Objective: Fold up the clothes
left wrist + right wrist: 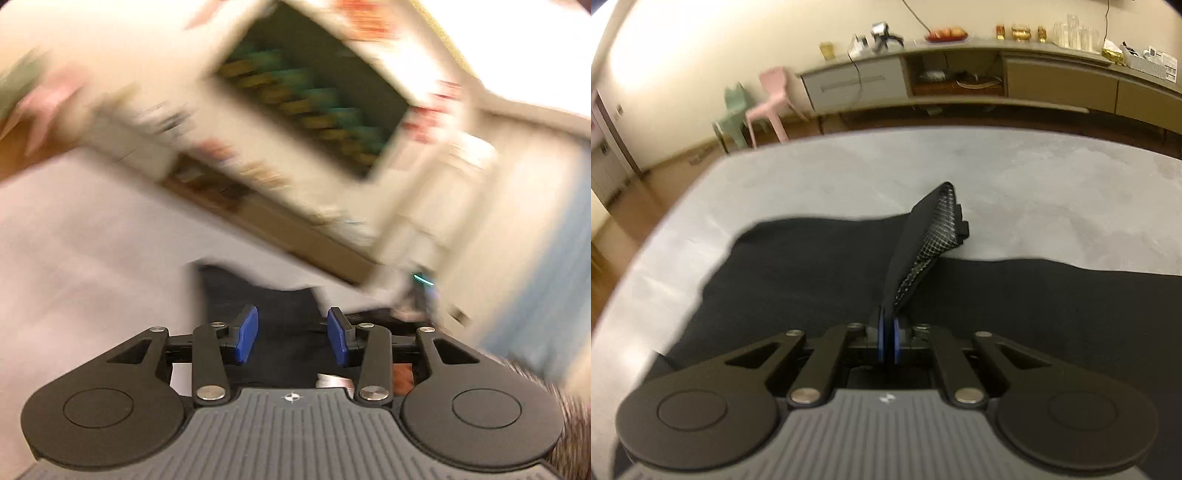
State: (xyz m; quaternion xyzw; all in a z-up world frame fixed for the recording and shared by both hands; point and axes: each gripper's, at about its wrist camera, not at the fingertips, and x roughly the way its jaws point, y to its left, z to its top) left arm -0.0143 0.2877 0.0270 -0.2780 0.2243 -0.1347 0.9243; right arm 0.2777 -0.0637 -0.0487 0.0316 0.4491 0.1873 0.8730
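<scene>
A black garment [798, 269] lies spread on a pale grey table [849, 173]. My right gripper [887, 332] is shut on a flap of the black garment with a white mesh lining [932, 236], and the flap stands up from the cloth. In the left wrist view the picture is heavily blurred. My left gripper [292, 336] is open with its blue pads [246, 334] apart, and the black garment [284, 314] shows below and between them; nothing is held.
Beyond the table's far edge stands a long low sideboard [1015, 81] with dishes and glasses on it. A pink chair [772, 107] and a green chair [733, 114] stand by the wall at the left. The left wrist view shows only smeared furniture [314, 110].
</scene>
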